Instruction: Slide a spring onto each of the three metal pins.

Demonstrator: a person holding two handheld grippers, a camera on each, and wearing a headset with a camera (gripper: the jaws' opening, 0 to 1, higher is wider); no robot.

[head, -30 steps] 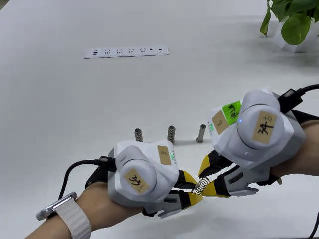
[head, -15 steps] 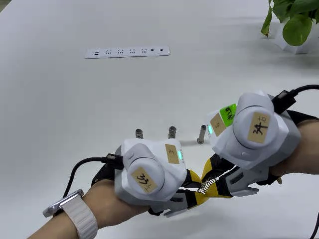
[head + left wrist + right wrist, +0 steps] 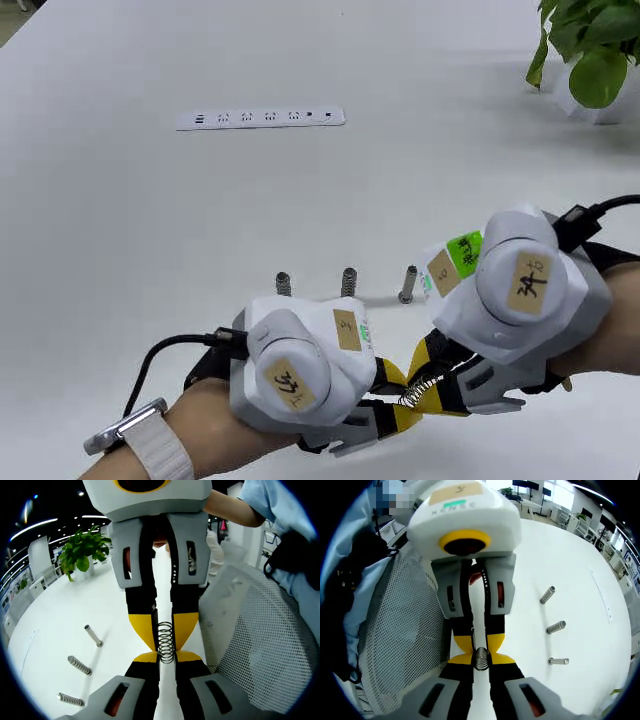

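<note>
Both pairs of jaws were closed narrowly on one spring (image 3: 166, 639). The left gripper (image 3: 160, 658) pinched one end and the right gripper (image 3: 481, 661) the other, on the person's side of the bare pin (image 3: 409, 283) and clear of it. Squeezed from two sides, the coil could have buckled, or shot loose across the workbench (image 3: 150, 220) if either grip slackened unevenly.

Only a few coils of the spring (image 3: 416, 388) show in the head view — its ends are hidden between the jaws of the left gripper (image 3: 398, 397) and right gripper (image 3: 428, 380). Far right, the plant (image 3: 598, 75) is cut off by the edge.
</note>
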